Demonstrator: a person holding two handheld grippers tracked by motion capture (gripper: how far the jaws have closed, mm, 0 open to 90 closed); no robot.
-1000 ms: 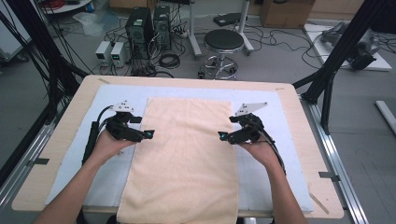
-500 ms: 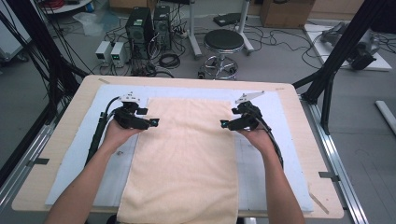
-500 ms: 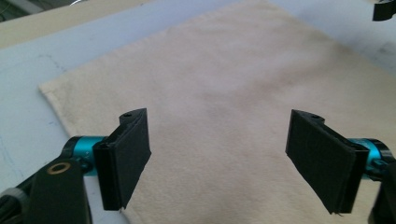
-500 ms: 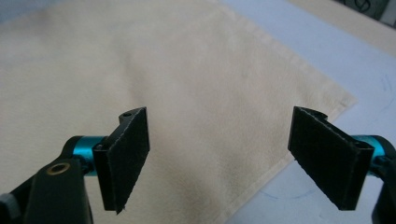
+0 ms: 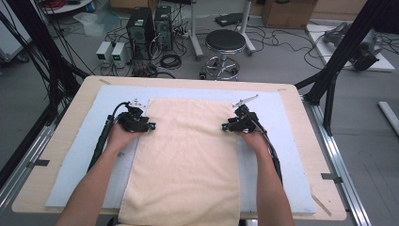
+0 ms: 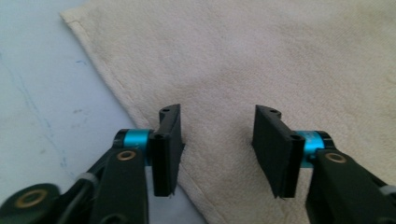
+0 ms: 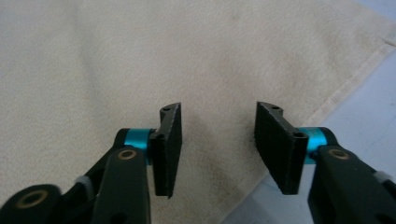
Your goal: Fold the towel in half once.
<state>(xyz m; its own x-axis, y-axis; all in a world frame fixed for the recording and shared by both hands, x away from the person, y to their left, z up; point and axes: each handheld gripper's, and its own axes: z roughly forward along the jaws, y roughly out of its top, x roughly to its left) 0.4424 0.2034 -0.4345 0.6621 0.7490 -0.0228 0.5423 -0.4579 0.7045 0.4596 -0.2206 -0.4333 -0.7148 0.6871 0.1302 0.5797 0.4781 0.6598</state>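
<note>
A: Entry, nearest first. The person's forearms come in from the near edge of the bench [image 5: 66,136]. A cream towel [image 5: 188,160] lies flat and lengthwise on a pale blue mat [image 5: 84,155], its near end at the bench's front edge.

B: Left hand-held gripper [image 5: 149,127]?

A: It sits at the towel's left hem, near the far corner. In the left gripper view the left hand-held gripper [image 6: 217,149] has one pad [image 6: 167,149] right on the hem and the other pad [image 6: 275,149] over the cloth. Jaws part open and just closing; towel [image 6: 261,60] lies under the gap, no fold pinched between them.

B: Right?

A: Mirror case. The right hand-held gripper [image 5: 225,127] is at the right hem. In the right gripper view the right hand-held gripper [image 7: 217,149] straddles the towel [image 7: 140,60] edge, jaws part open and just closing, nothing clamped; blue mat [image 7: 364,93] beside it.

B: Beyond the bench?

A: A round stool [image 5: 226,42], two computer towers [image 5: 150,28] and loose cables on the floor.
</note>
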